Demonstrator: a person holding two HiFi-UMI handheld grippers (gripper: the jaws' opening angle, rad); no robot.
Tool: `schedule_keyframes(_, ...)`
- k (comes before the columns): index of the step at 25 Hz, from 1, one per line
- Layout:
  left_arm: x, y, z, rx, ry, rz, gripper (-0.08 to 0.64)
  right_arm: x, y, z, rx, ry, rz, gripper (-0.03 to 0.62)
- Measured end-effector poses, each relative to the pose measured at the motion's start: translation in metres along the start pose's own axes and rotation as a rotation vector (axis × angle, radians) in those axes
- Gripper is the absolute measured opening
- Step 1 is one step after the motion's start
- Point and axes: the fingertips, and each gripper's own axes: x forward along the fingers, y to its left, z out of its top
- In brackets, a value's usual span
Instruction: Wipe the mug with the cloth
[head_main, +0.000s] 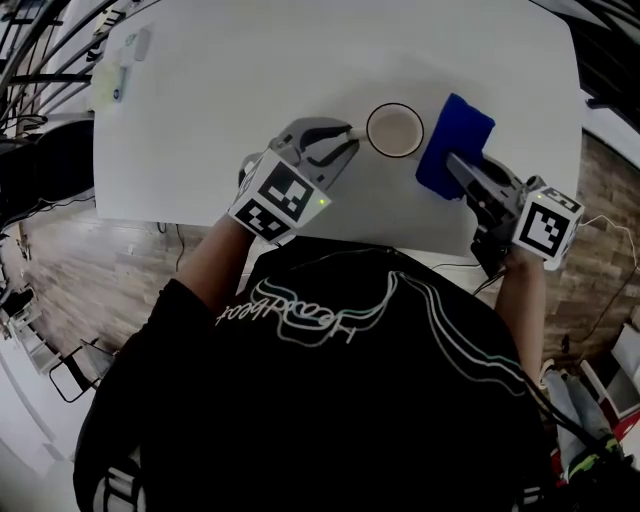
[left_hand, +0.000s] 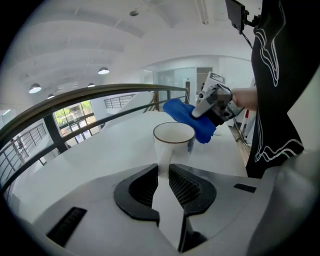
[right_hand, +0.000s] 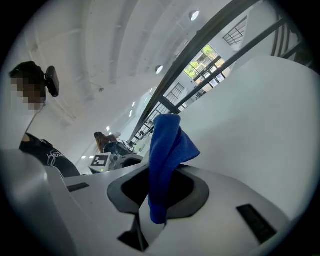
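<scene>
- Mug (head_main: 394, 131): upright on table (head_main: 250, 80), near its front edge, between the two grippers.
- Left gripper (head_main: 340, 140): jaws clamped on mug handle (left_hand: 162, 167). A firm hold seems needed so the mug neither turns nor tips.
- Right gripper (head_main: 458, 165): jaws pinched on cloth (head_main: 455, 140), held just beside the mug; contact cannot be told.
- Step in hand, as judged: bring the cloth to the mug wall, press lightly, and sweep around towards the braced handle side.
</scene>
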Motion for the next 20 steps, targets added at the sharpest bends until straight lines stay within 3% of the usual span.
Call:
schedule_keyframes(11,-0.001,0.027,-0.003,-0.044,-0.019,0.051,0.072,0.028,0.009,0.021,-0.013,0.015,0.075,0.064)
schedule_keyframes(20,0.001,0.029,-0.002,-0.051,-0.024,0.061,0.072,0.044,-0.005,0.012,-0.019,0.080,0.069,0.064)
